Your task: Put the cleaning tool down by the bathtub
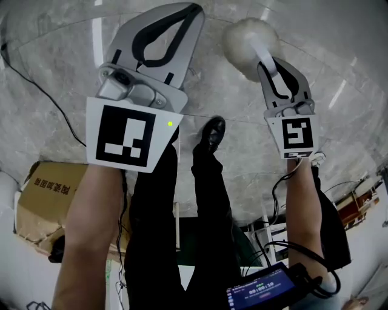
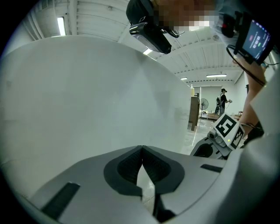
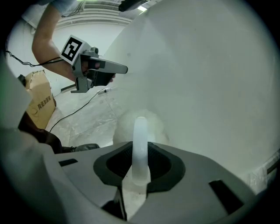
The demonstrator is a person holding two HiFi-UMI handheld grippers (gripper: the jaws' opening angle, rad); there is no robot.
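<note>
The cleaning tool is a white fluffy duster head (image 1: 245,42) on a translucent handle (image 3: 141,146). My right gripper (image 1: 270,65) is shut on that handle, the fluffy head (image 3: 124,127) pointing out past the jaws, close to the white curved wall of the bathtub (image 3: 210,78). The head hangs over the marble floor. My left gripper (image 1: 193,9) is shut with nothing in it; its pads meet in the left gripper view (image 2: 142,151), facing the bathtub wall (image 2: 87,96). Each gripper shows in the other's view: the left gripper (image 3: 124,68) and the right gripper (image 2: 225,131).
A cardboard box (image 1: 42,200) lies on the floor at the left, with a black cable (image 1: 36,85) running past it. The person's black shoe (image 1: 212,133) stands between the grippers. A screen device (image 1: 267,290) hangs low right. A person (image 2: 223,100) stands far off.
</note>
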